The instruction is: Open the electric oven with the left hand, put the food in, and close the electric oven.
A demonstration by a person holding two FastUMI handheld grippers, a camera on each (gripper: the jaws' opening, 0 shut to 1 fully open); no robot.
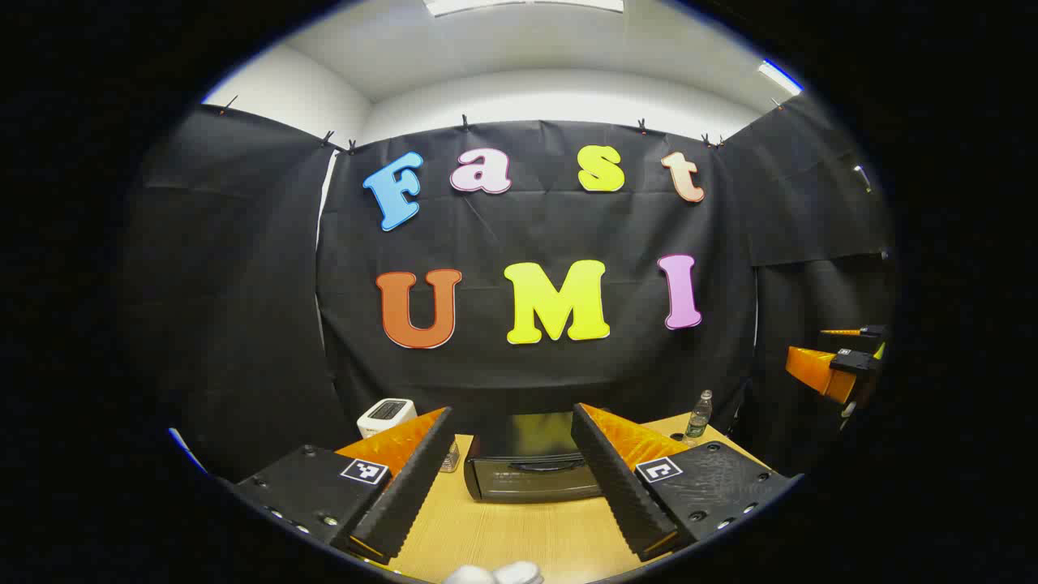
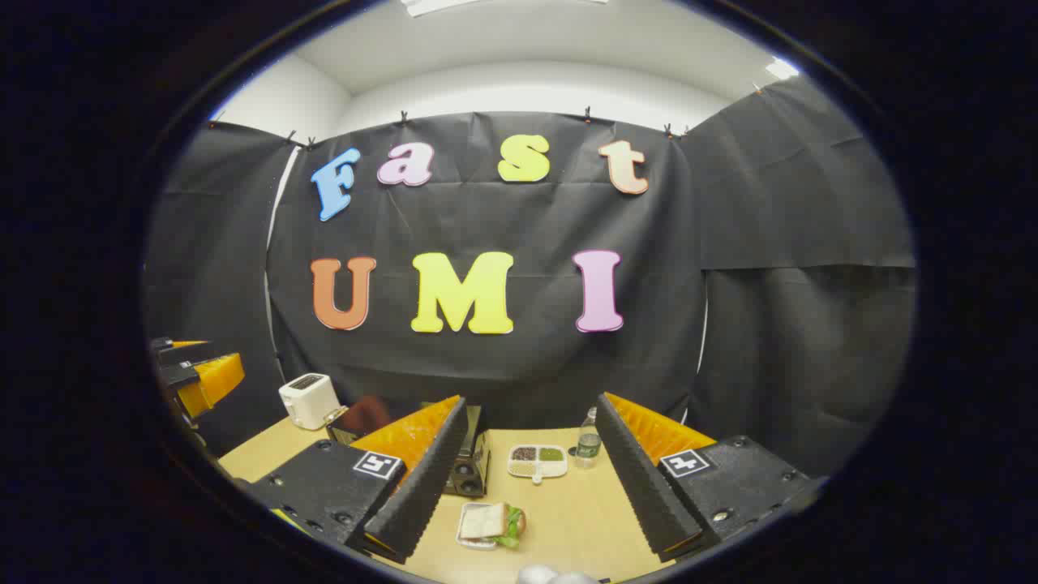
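Observation:
The black electric oven [image 1: 527, 474] stands on the wooden table [image 1: 519, 535] straight ahead of my left gripper [image 1: 512, 410], its door closed and the handle across the front. My left gripper is open, with nothing between its fingers, held back from the oven. In the right gripper view a sandwich with green leaves lies on a small white tray [image 2: 489, 523] on the table, below and between the fingers of my right gripper [image 2: 532, 399], which is open and holds nothing. There the oven [image 2: 470, 458] is partly hidden behind one finger.
A white toaster [image 2: 308, 399] stands left of the oven. A divided white dish [image 2: 537, 461] and a small bottle [image 2: 589, 442] sit behind the sandwich. The right gripper [image 1: 811, 349] shows at the right edge of the left gripper view.

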